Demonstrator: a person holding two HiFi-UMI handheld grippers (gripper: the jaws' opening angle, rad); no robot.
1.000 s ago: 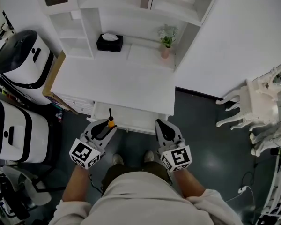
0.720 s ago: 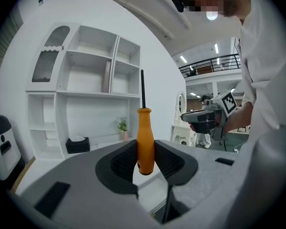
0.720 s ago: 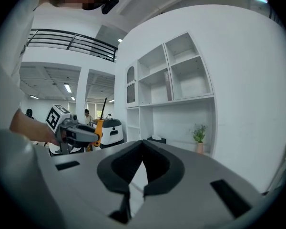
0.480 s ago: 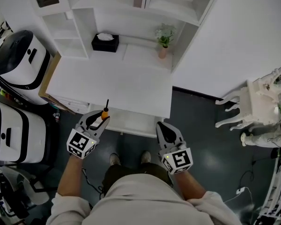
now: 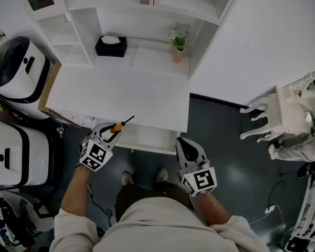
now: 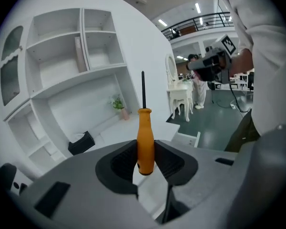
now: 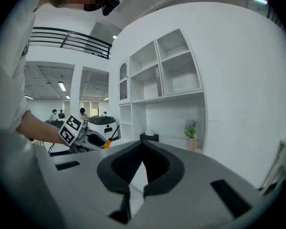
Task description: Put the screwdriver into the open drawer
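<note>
My left gripper (image 5: pixel 111 132) is shut on a screwdriver (image 5: pixel 117 126) with an orange handle and a thin black shaft. The shaft slants up and to the right over the desk's front edge. In the left gripper view the handle (image 6: pixel 145 142) stands upright, pinched between the black pads of that gripper (image 6: pixel 145 160). The open white drawer (image 5: pixel 147 138) juts out under the desk, just right of the left gripper. My right gripper (image 5: pixel 185 143) hovers at the drawer's right front corner, shut with nothing in it (image 7: pixel 143 149). The right gripper view also catches the screwdriver (image 7: pixel 107 142) at its left.
The white desk (image 5: pixel 121 93) carries a black tissue box (image 5: pixel 111 46) and a small potted plant (image 5: pixel 177 38) under white shelving. Two white-and-black machines (image 5: pixel 16 72) stand at the left. A white chair (image 5: pixel 283 114) stands at the right on the dark floor.
My left gripper has drifted left and turned, so the screwdriver's shaft now slants to the right instead of pointing straight ahead. The right gripper has hardly moved.
</note>
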